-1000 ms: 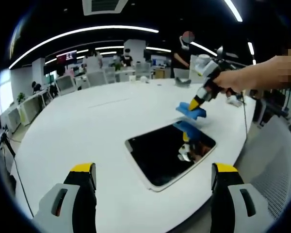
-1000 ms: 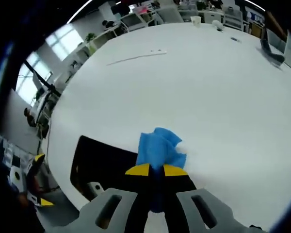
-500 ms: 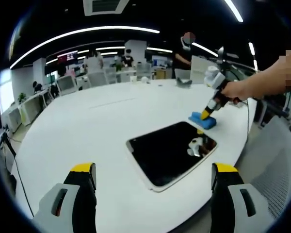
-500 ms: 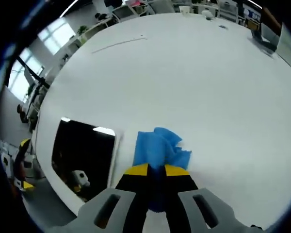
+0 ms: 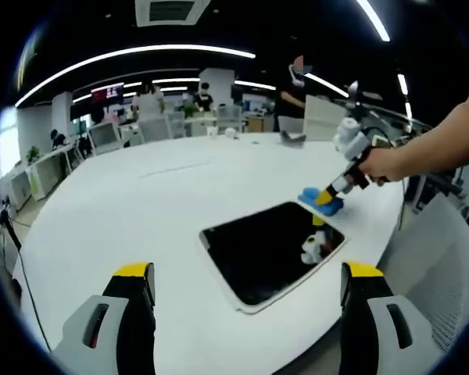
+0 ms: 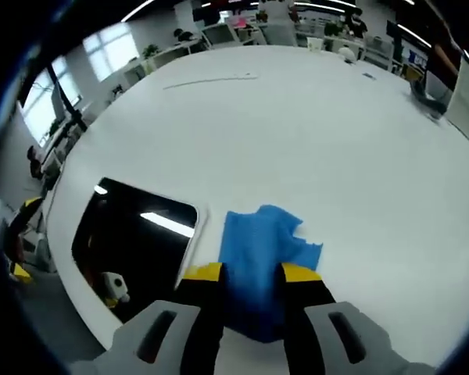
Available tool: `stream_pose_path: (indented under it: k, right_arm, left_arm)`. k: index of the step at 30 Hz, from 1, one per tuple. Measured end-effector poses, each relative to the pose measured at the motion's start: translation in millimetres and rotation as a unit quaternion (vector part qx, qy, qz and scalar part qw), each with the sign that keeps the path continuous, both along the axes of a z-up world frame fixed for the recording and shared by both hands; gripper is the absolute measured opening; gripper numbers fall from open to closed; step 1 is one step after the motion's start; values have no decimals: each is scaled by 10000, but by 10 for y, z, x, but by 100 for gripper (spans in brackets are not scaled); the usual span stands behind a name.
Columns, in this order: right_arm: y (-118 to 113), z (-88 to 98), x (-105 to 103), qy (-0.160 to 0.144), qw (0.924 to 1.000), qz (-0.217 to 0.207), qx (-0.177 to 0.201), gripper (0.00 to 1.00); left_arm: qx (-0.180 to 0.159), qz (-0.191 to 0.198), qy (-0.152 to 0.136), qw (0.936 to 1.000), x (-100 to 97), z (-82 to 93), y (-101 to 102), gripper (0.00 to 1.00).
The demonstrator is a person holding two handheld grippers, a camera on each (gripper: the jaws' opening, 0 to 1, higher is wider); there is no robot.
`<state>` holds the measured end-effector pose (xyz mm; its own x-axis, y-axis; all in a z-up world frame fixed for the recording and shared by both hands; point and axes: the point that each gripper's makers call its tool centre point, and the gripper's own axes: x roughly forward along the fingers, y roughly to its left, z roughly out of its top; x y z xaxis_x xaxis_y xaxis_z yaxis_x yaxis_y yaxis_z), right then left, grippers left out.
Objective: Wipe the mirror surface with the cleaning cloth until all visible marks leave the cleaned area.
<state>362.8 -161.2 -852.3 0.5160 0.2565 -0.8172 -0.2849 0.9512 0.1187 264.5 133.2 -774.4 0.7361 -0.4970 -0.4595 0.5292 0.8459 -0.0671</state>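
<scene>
A dark rectangular mirror (image 5: 270,248) with a white rim lies flat on the round white table (image 5: 141,203). The blue cleaning cloth (image 5: 319,198) rests on the table just past the mirror's far right corner. A hand holds my right gripper (image 5: 329,195) down on the cloth. In the right gripper view the cloth (image 6: 259,248) lies between the jaws of my right gripper (image 6: 252,273), which stand apart, with the mirror (image 6: 133,234) to its left. My left gripper (image 5: 248,273) hovers open at the near table edge, empty, and appears as the left gripper (image 6: 19,238) beyond the mirror.
A grey mesh chair (image 5: 445,266) stands at the table's right edge. A thin strip (image 6: 211,80) lies on the far part of the table. Small items (image 5: 293,137) sit at the far rim. Desks, chairs and people fill the office behind.
The right gripper carried the cloth off the mirror's far corner and lowered it onto the table beside it. Its jaws, pinched on the cloth before, now stand apart. The left gripper stayed put.
</scene>
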Motion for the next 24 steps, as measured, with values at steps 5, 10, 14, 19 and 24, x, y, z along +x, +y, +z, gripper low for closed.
stream_pose_path:
  k: [5, 10, 14, 19, 24]
  right_arm:
    - [71, 401, -49, -946, 9937, 554, 247, 60]
    - [15, 556, -303, -1273, 9872, 935, 202, 85]
    - [-27, 627, -516, -1525, 9836, 875, 404, 94]
    - [-93, 622, -862, -1839, 9778, 935, 359, 96]
    - [-171, 711, -1036, -2149, 9730, 699, 460, 100]
  left_arm:
    - [-141, 211, -26, 9997, 20, 33, 61, 99]
    - [-217, 148, 16, 9997, -3, 43, 10, 99]
    - [-298, 157, 13, 9994, -28, 62, -1, 99]
    - [-203, 123, 2, 9997, -48, 51, 9, 99]
    - [-195, 81, 17, 9998, -82, 46, -7, 99]
